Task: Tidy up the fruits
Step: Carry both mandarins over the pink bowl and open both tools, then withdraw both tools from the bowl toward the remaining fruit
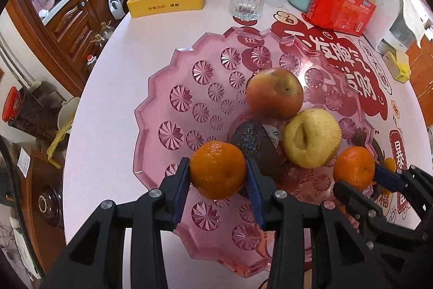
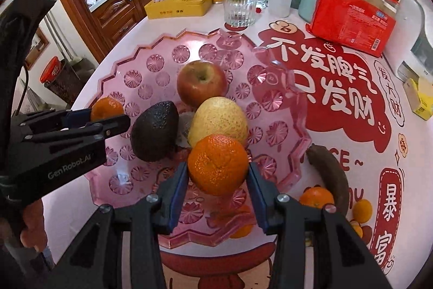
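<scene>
I am working at a round pink tabletop (image 1: 113,88) with red pictures, in a kitchen with brown cupboards (image 1: 81,12). My left hand-held gripper (image 1: 217,175) is pinching an orange (image 1: 217,169) over the pink glass dish (image 1: 173,126). My right hand-held gripper (image 2: 217,172) is pinching another orange (image 2: 217,164). The avocado (image 2: 154,130) is lying in the dish, pointing its thin end up toward the apple (image 2: 201,83).
</scene>
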### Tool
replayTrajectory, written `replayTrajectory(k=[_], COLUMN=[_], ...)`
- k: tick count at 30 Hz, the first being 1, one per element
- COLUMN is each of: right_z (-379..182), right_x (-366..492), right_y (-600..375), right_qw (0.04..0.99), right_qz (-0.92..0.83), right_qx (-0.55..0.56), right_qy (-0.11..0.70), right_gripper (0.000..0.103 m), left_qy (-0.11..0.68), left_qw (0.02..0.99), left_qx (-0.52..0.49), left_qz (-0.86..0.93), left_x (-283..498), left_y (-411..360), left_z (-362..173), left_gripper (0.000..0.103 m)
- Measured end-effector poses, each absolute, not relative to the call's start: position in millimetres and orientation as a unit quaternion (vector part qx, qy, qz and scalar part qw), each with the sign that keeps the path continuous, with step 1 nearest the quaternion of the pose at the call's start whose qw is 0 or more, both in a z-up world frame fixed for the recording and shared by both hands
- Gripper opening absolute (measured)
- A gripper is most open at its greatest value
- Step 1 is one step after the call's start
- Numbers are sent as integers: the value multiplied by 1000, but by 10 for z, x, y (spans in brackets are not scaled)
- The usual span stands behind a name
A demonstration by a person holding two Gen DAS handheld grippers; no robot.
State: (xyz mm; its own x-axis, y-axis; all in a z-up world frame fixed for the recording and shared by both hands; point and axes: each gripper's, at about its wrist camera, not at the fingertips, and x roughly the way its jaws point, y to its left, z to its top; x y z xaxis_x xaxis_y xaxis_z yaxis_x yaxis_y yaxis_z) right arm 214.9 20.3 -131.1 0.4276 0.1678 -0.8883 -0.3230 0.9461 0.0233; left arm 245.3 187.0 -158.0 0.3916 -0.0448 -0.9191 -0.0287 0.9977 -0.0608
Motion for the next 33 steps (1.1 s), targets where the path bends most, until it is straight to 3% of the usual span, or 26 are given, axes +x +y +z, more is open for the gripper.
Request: replayTrajectory(k=[1,3,6,11,33], right_z=[-1312,-1310,-1283,-1182,-749], right_x=[2148,2146,2142,2096,1764], right_y=[215,228,237,264,93], right_qw=[841,840,843,853,877], right_qz=[148,152,156,157,146], right_qx=[-76,-75,-71,-78,-59], right_qy=[515,516,510,492,454], right_gripper=[44,45,46,53,54], left_qy=[552,546,537,535,443], left_qw=[833,837,843,844,896], left_qx=[-35,-35,-27,-26,-3], left_qz=[-6,-7,-5,-6,-21], left_x=[2456,2448,2430,2414,1848], left_y=[1876,1875,1848,1802,1682], left_z=[-1578,-1545,-1475,-1394,-573], left_gripper=[45,66,78,80,81])
